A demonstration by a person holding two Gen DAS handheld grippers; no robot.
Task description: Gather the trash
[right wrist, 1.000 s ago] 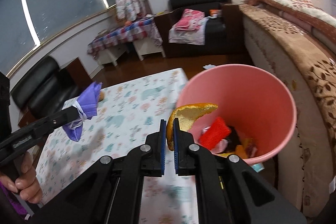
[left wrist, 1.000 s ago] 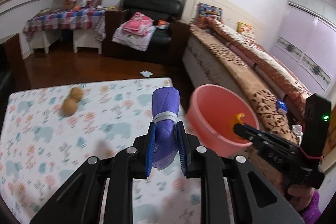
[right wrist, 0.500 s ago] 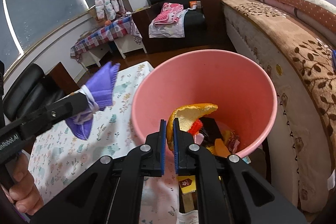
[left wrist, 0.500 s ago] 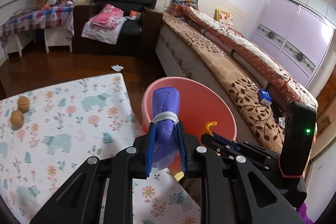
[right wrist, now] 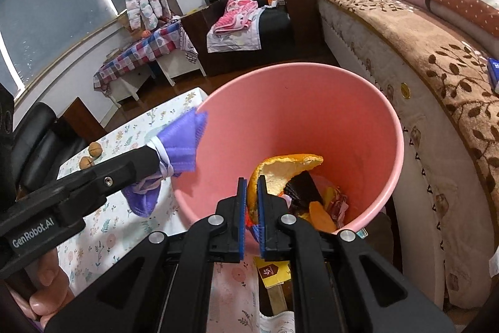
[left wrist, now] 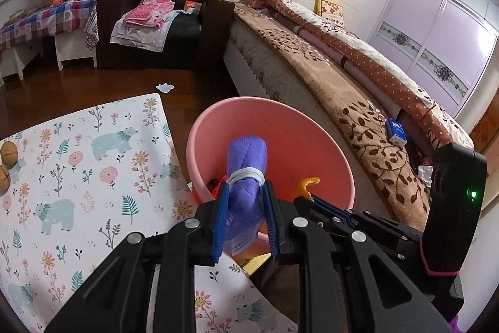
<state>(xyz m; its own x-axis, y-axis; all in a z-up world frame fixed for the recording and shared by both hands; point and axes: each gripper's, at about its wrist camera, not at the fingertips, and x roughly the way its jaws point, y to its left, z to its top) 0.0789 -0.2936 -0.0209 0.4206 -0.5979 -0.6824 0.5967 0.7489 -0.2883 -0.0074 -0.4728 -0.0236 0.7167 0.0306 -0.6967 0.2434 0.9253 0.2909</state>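
A pink bucket (left wrist: 280, 127) (right wrist: 299, 102) stands beside the floral-covered table (left wrist: 78, 177), with several scraps in its bottom. My left gripper (left wrist: 244, 202) is shut on a folded purple face mask (left wrist: 246, 164) and holds it over the bucket's near-left rim; the mask also shows in the right wrist view (right wrist: 182, 142). My right gripper (right wrist: 252, 195) is shut on a piece of orange peel (right wrist: 287, 167) and holds it over the bucket's opening. The peel's tip shows in the left wrist view (left wrist: 307, 184).
Two walnuts (left wrist: 7, 158) (right wrist: 90, 155) lie at the table's far left. A bed (left wrist: 358, 89) runs along the right of the bucket. A black armchair with clothes (left wrist: 168, 17) stands behind. A scrap of white paper (left wrist: 164, 87) lies on the wooden floor.
Both grippers have moved toward the bucket. The mask has gone from above the table to over the bucket's rim, and the peel now hangs over the opening.
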